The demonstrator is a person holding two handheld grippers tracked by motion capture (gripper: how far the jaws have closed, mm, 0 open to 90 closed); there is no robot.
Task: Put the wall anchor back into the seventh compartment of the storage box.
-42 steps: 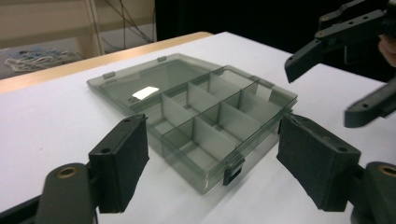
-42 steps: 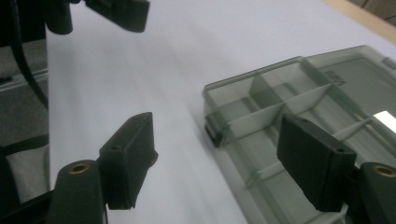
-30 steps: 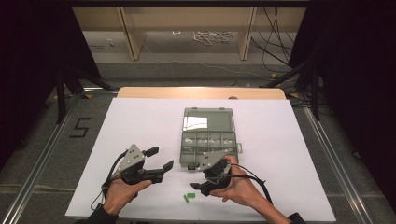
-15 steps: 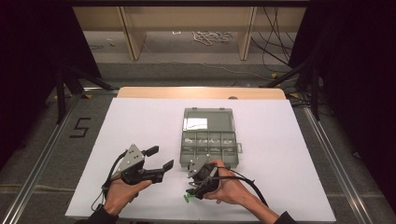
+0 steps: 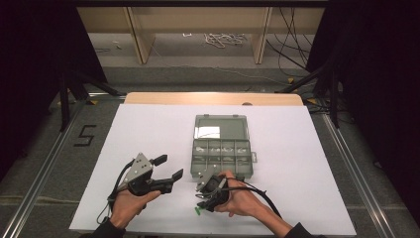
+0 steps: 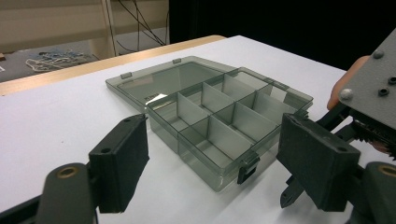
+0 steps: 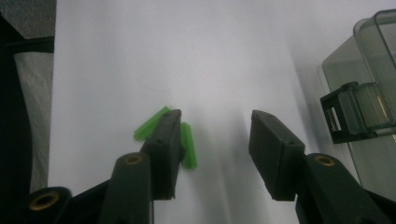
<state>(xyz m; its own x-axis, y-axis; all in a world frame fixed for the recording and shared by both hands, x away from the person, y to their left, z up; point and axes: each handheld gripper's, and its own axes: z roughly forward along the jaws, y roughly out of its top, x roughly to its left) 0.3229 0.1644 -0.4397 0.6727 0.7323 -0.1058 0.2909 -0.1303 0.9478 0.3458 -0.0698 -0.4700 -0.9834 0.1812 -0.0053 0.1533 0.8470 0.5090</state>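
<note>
Right gripper view, lower middle of the frame: our right gripper (image 7: 212,140) stands spread wide over the white table (image 7: 140,46), pinching nothing. Two small green pegs (image 7: 168,133) lie on the sheet at the left jaw. One slants up and to the left from behind that jaw, the other lies just inside it, its long axis running nearly straight up the frame (so along the jaws, not across them). The gap between the jaws sits mostly to the right of both pegs.

We judge the coming grab turns on that offset: the gripper wants shifting toward frame left, so that a peg lies squarely between the jaws before they close.

High view, lower middle: the pegs show as a green speck (image 5: 197,210) at the near edge of the table, just left of the right gripper (image 5: 210,194) and well short of the open compartment box (image 5: 221,148). Our left gripper (image 5: 166,168) hangs spread and empty at lower left, farther from the pegs than the right.

Left gripper view: its jaws frame the box, compartments bare as far as we can see.
</note>
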